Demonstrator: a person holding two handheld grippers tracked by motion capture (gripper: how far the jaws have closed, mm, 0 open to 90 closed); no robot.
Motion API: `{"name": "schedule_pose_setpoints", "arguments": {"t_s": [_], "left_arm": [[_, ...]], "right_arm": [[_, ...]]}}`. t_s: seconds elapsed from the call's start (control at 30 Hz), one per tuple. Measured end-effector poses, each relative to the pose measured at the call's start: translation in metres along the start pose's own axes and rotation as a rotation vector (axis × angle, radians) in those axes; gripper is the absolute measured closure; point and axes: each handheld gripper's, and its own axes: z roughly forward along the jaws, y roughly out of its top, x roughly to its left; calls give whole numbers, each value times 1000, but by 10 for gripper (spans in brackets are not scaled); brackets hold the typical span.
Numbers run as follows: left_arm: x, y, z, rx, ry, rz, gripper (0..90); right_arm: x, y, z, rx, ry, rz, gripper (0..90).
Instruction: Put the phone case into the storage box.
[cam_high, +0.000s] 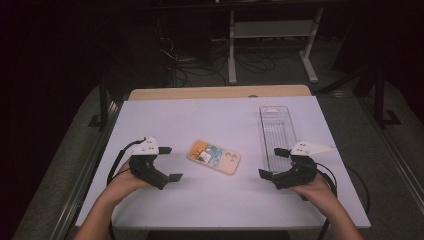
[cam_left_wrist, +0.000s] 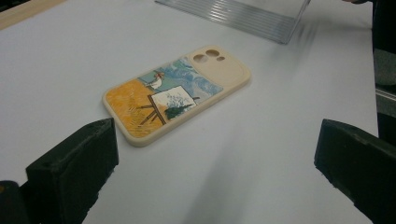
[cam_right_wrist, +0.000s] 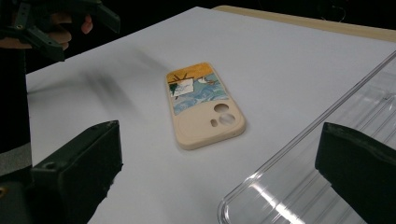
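Observation:
A cream phone case (cam_high: 213, 156) with a painted picture lies flat in the middle of the white table (cam_high: 200, 120). It also lies ahead of the jaws in the left gripper view (cam_left_wrist: 177, 93) and the right gripper view (cam_right_wrist: 204, 105). My left gripper (cam_high: 170, 163) is held to the case's left, open, nothing between its jaws. My right gripper (cam_high: 273, 162) is held to the case's right, open and empty, beside a clear plastic tray (cam_high: 276, 135). The left gripper (cam_right_wrist: 56, 25) appears far off in the right gripper view.
The clear tray (cam_right_wrist: 317, 154) stands lengthwise along the table's right side and looks empty; its near corner lies between my right jaws. A wooden strip (cam_high: 220, 92) runs along the far edge. Dark floor, cables and a table frame (cam_high: 272, 35) lie beyond.

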Motion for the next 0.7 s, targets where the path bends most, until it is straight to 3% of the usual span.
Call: {"name": "schedule_pose_setpoints", "arguments": {"t_s": [0.13,0.7], "left_arm": [[1,3,2,-3,-2,6,0],[7,24,13,-31,-14,23,0]], "right_arm": [[0,0,0,4,3,-19,3],[-4,1,1,-15,-4,-3,3]]}}
